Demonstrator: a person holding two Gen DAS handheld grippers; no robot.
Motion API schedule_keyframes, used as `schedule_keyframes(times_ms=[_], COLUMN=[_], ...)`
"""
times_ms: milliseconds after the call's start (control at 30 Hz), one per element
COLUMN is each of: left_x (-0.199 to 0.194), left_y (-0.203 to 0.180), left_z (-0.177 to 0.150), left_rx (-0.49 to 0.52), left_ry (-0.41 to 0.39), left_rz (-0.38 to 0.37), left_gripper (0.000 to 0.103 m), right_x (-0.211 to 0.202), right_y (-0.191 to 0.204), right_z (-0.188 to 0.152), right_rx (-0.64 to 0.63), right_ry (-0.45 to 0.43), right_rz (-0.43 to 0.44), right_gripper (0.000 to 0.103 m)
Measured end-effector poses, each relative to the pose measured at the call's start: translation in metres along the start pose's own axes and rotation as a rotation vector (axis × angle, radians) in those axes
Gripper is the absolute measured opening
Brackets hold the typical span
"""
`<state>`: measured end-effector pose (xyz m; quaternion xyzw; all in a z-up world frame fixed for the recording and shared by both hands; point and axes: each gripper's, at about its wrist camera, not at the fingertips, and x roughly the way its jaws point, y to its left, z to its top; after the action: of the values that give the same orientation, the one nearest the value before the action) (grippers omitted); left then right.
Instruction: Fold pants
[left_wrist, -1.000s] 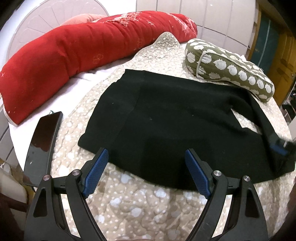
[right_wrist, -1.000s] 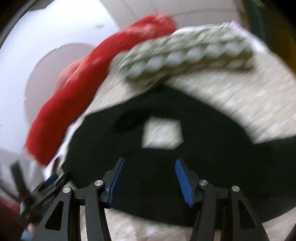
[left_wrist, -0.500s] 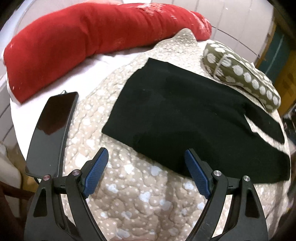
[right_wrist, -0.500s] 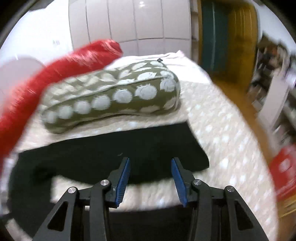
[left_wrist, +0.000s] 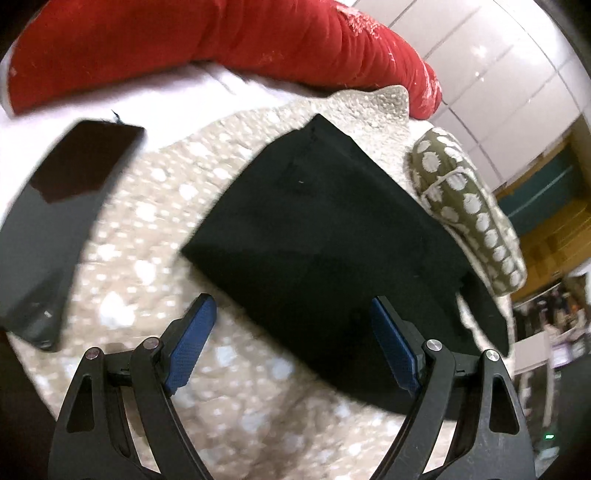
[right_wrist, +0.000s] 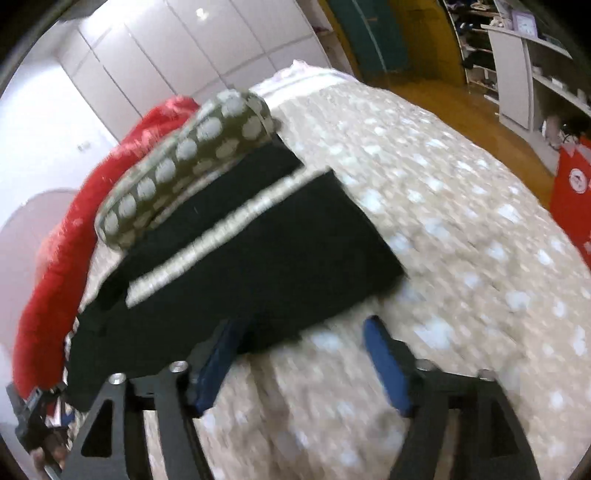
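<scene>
Pants (left_wrist: 332, 236) beyond both hand-held grippers

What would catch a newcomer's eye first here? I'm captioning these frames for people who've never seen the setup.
Probably the black pants spread flat on the dotted beige quilt, legs slightly apart in the right wrist view. Next, the long red bolster along the far edge and the olive spotted pillow touching the pants' far side. Both grippers, left and right, hover open and empty.

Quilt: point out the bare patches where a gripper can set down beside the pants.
Free: quilt between phone and black pants, and the broad stretch beyond the leg ends. Crowded: the far edge, where the dotted pillow borders the pants.
</scene>
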<state>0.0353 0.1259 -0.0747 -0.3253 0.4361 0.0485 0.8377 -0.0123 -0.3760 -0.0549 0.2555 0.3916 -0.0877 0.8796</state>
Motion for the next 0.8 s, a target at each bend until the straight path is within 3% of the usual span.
schedule_keyframes(times_ms=[67, 100, 133, 167, 200, 233, 367, 400, 567, 700, 733, 800], left_x=[0.004, 0.006, 0.011, 0.016, 0.02, 0.021, 0.003, -0.005, -0.04, -0.03, -0.026, -0.025], left_y=[-0.001, -0.002, -0.004, -0.006, -0.008, -0.009, -0.017, -0.021, -0.025, -0.007, -0.003, 0.002], left_z=[0.004, 0.006, 0.008, 0.009, 0.01, 0.011, 0.013, 0.012, -0.001, -0.017, -0.021, -0.025], left_rx=[-0.029, -0.03, -0.027, -0.022, -0.016, -0.007, 0.052, 0.074, 0.167, 0.16, 0.154, 0.146], left_ry=[-0.005, 0.0, 0.016, 0.034, 0.05, 0.069, 0.091, 0.093, 0.118, 0.16, 0.179, 0.183], left_rz=[-0.04, -0.06, -0.07, -0.052, -0.042, -0.05, -0.087, -0.095, -0.125, -0.044, -0.03, -0.01], left_gripper=[0.085, 0.078, 0.061, 0.051, 0.033, 0.025, 0.017, 0.011, 0.01, 0.011, 0.011, 0.017], right_x=[0.012, 0.015, 0.016, 0.018, 0.02, 0.019, -0.029, -0.043, -0.117, -0.11, -0.1, -0.075], right_y=[0.002, 0.003, 0.002, 0.004, 0.003, 0.002, 0.005, 0.006, 0.004, -0.011, -0.016, -0.025], right_z=[0.008, 0.012, 0.014, 0.017, 0.019, 0.021, 0.011, 0.008, -0.017, -0.036, -0.039, -0.042], right_rx=[0.035, 0.042, 0.045, 0.045, 0.054, 0.069, -0.001, -0.016, -0.086, -0.089, -0.083, -0.094], right_ry=[-0.037, -0.061, -0.076, -0.085, -0.073, -0.067, -0.113, -0.121, -0.139, -0.074, -0.044, 0.052], right_rz=[0.006, 0.021, 0.034, 0.043, 0.062, 0.093, 0.106, 0.113, 0.115, 0.051, 0.02, -0.108], right_gripper=[0.074, 0.07, 0.049, 0.014, 0.008, 0.007, 0.006, 0.006, 0.006, 0.007, 0.012, 0.018])
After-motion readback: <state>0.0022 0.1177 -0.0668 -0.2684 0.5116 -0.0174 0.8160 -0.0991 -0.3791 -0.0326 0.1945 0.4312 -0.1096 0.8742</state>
